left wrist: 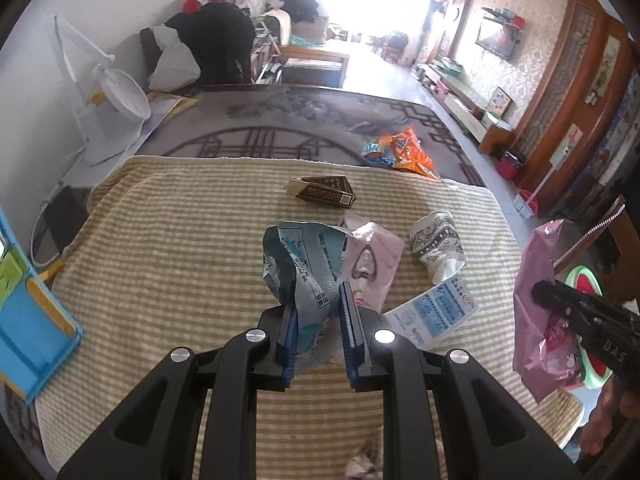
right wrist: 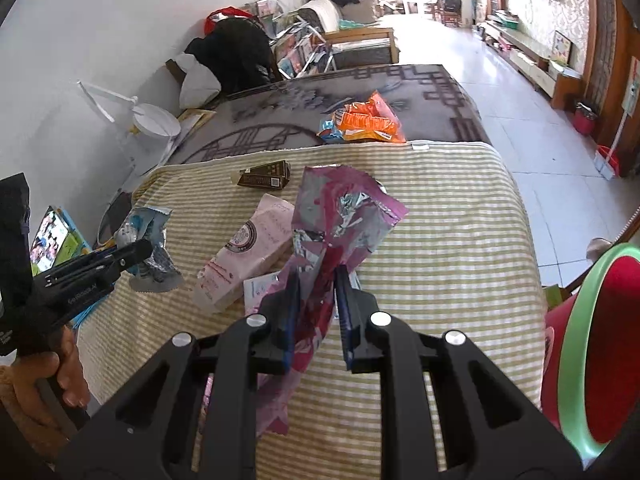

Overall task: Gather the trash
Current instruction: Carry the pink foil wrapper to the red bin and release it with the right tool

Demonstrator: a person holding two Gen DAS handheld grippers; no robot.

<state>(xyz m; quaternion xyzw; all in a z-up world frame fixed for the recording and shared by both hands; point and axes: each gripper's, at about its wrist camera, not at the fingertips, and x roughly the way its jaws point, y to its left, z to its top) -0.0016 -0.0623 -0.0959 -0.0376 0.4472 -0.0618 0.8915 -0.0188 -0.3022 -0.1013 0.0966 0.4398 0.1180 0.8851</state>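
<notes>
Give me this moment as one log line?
left gripper: shut on blue wrapper | right gripper: shut on purple wrapper | bin: at right

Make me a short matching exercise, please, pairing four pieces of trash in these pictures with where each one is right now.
Things:
1. blue-grey wrapper
2. purple wrapper
3. dark brown box
4. orange snack bag

Places:
A. lying on the grey patterned cover beyond the striped cloth
B. pinched in the right claw
C. lying on the striped cloth, near its far edge
D. pinched in the left claw

Pairs: 1-D, 2-B, 3-C, 4-A
</notes>
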